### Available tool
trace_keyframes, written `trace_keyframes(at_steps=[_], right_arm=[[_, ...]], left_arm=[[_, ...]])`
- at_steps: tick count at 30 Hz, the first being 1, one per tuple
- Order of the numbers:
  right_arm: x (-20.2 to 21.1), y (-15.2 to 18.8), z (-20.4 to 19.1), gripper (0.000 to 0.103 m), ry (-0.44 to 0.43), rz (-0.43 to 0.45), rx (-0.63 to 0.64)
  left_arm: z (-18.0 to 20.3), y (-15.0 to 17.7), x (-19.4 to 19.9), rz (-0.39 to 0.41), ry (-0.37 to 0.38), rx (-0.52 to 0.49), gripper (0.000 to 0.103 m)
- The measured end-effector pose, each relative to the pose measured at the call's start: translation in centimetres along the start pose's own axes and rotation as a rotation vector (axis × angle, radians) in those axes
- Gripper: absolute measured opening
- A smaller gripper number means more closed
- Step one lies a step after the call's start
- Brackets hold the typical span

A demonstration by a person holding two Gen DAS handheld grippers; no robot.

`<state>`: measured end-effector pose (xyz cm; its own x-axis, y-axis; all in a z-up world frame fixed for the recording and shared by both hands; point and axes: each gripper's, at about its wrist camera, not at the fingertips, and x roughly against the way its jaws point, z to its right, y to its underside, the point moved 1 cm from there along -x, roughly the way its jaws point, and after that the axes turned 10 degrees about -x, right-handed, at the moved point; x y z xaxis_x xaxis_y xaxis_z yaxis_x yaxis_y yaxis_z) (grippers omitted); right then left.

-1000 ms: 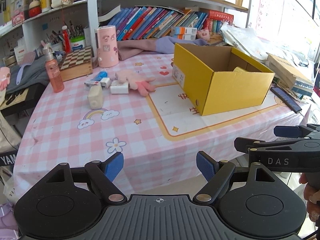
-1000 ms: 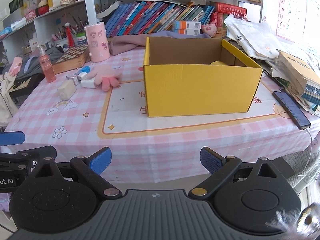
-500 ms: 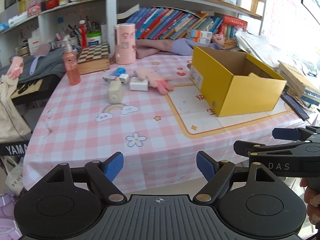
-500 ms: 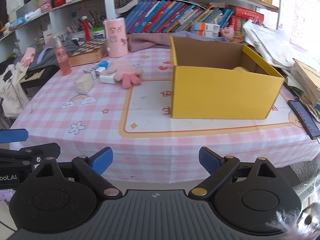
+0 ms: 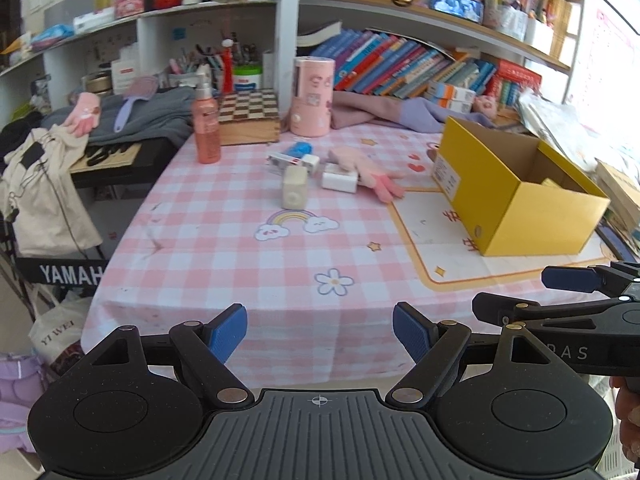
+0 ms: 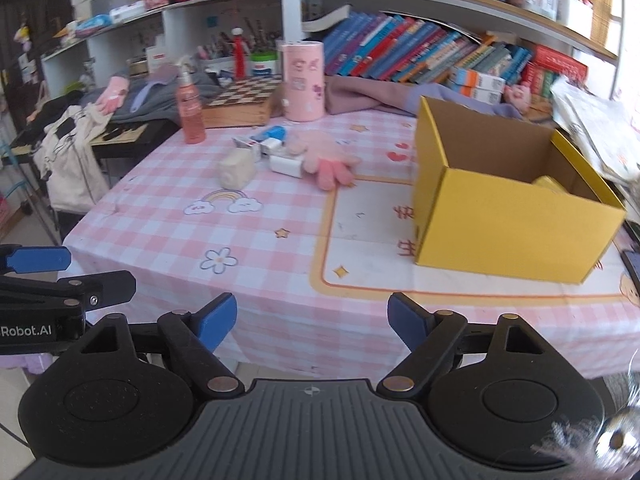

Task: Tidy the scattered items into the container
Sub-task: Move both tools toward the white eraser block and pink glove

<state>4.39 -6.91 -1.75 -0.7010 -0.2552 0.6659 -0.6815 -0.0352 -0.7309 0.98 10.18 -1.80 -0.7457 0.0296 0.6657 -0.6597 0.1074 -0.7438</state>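
left wrist view, left gripper (image 5: 320, 330) empty before table edge (image 5: 256, 312), yellow box (image 5: 516, 200) right

The yellow box (image 6: 516, 220) wall hides most of a yellow item (image 6: 549, 184) inside it, leaving it unidentifiable.

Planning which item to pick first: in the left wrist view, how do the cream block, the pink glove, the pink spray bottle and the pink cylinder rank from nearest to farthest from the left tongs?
1. Cream block, mid-table, straight ahead of the left tongs.
2. Pink glove, just behind it to the right.
3. Pink spray bottle, back left.
4. Pink cylinder, at the rear by the shelf.
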Motion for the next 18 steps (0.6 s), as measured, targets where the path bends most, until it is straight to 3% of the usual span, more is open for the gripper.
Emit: trace_keyframes(at_steps=[18], right_arm=[[-4.7, -3.2, -0.5, 0.082, -0.053, -0.026, 0.046]], left_arm=[[-1.4, -2.0, -3.5, -0.028, -0.055, 0.041, 0.082]])
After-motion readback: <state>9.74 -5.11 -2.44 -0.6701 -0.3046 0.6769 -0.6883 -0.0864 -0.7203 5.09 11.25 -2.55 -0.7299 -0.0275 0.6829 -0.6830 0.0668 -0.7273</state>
